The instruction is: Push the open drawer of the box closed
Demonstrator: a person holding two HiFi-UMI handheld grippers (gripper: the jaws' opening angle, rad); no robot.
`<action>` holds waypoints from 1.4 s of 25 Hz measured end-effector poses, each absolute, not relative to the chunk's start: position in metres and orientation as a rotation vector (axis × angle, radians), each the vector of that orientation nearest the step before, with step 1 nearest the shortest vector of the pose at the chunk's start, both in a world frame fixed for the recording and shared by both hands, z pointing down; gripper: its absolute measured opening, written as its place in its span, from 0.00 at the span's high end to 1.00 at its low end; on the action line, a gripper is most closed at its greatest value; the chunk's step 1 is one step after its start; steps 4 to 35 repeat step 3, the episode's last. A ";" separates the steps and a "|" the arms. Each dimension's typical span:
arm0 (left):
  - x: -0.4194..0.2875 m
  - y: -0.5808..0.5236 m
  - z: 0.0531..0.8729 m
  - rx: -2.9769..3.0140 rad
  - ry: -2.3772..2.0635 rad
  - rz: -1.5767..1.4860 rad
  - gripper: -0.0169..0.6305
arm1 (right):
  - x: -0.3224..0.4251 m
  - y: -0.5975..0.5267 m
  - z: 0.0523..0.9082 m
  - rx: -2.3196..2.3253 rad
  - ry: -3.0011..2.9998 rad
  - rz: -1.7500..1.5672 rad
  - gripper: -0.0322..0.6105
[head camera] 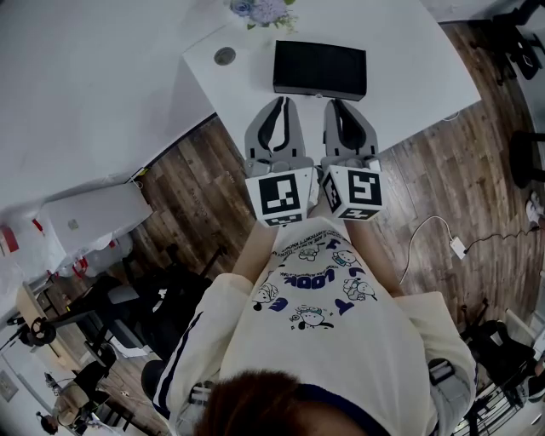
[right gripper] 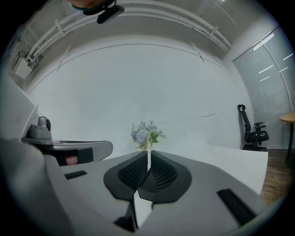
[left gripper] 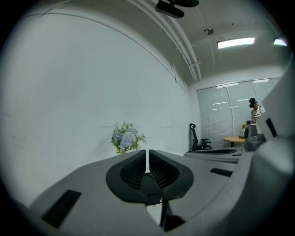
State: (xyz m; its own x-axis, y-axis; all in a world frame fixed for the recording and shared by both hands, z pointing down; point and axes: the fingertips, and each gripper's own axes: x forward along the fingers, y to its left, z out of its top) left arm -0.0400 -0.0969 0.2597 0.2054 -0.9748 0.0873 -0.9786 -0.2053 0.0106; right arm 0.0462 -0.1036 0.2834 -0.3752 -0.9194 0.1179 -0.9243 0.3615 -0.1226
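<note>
A black box (head camera: 319,70) lies on the white table (head camera: 409,77), seen from above; from here its drawer front cannot be made out. My left gripper (head camera: 279,104) and right gripper (head camera: 337,106) are held side by side just in front of the box, at the table's near edge. Both are shut with nothing between the jaws. In the left gripper view the gripper (left gripper: 147,151) points over the table at the white wall, and the box is out of sight. The right gripper (right gripper: 148,152) points the same way, also without the box in view.
A bunch of pale blue flowers (head camera: 264,10) (left gripper: 125,138) (right gripper: 146,134) stands at the table's far edge. A round grommet (head camera: 225,56) sits in the table to the left of the box. An office chair (left gripper: 198,138) and a distant person (left gripper: 254,109) are off right. Cables (head camera: 434,234) lie on the wood floor.
</note>
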 end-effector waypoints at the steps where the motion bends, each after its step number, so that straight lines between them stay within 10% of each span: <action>1: -0.040 -0.097 0.259 2.388 -1.940 0.094 0.93 | 0.046 -0.103 0.284 1.738 -2.569 0.266 0.89; 35: -0.040 -0.096 0.259 2.388 -1.942 0.095 0.93 | 0.046 -0.103 0.284 1.736 -2.571 0.276 0.89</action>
